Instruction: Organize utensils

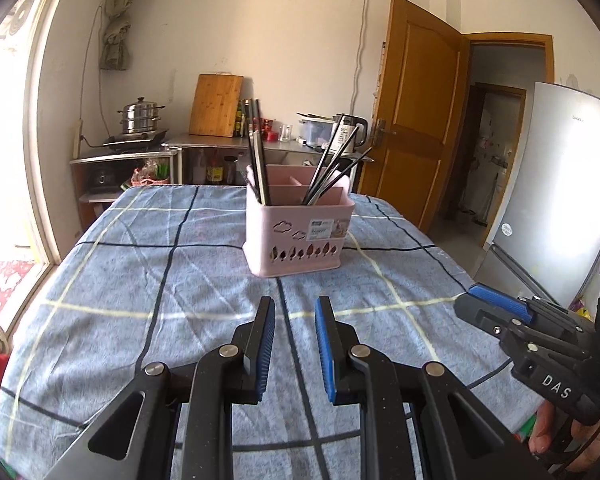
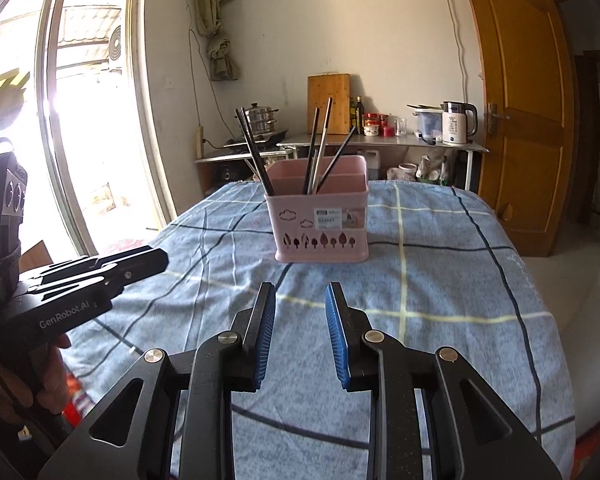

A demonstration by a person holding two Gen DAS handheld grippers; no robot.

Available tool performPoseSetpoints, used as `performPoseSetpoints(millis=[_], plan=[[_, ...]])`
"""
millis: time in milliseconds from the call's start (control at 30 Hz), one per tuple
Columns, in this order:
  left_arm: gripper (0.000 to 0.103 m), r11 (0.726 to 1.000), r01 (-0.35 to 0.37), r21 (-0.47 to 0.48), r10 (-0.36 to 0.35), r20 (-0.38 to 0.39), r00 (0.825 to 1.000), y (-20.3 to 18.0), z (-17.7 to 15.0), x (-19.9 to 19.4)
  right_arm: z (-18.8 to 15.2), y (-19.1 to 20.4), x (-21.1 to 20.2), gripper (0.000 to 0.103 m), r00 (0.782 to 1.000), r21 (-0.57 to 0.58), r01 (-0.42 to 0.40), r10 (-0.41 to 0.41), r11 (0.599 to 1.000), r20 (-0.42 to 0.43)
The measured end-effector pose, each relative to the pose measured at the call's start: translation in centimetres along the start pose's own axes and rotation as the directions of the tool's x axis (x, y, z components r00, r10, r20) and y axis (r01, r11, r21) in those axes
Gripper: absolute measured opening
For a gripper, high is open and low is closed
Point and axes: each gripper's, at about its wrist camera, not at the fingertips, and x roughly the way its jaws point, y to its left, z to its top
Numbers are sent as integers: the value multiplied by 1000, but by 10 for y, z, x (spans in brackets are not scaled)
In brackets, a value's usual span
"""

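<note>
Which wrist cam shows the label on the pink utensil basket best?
Right wrist: the label faces the camera nearly square, and its "BASKET" print is readable. Left wrist shows the label on the pink utensil basket angled, text illegible.

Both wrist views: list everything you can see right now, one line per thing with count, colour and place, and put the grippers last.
Utensil basket: one, pink, standing on the table ahead of both grippers.
Chopsticks: several, dark and metallic, upright and leaning in the basket; exact count unclear.
Table: one, covered by a blue checked cloth.
Cutting board: one, wooden, leaning on the back wall.
Steamer pot: one, steel, on the stove at the back left.
Kettle: one, white and black, on the back counter.
Door: one, brown wood, right side.
Fridge: one, silver, far right.
Left gripper: black with blue pads, open, empty, over the cloth.
Right gripper: the same, open, empty.
</note>
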Motion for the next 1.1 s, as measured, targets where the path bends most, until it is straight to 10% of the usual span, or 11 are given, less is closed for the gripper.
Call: performPoseSetpoints(millis=[1100], plan=[[20,999,-47,3,47,6,999,-4,-14,-3,-11,2,-2,27,1000,-8,28,-28,1000,-13]])
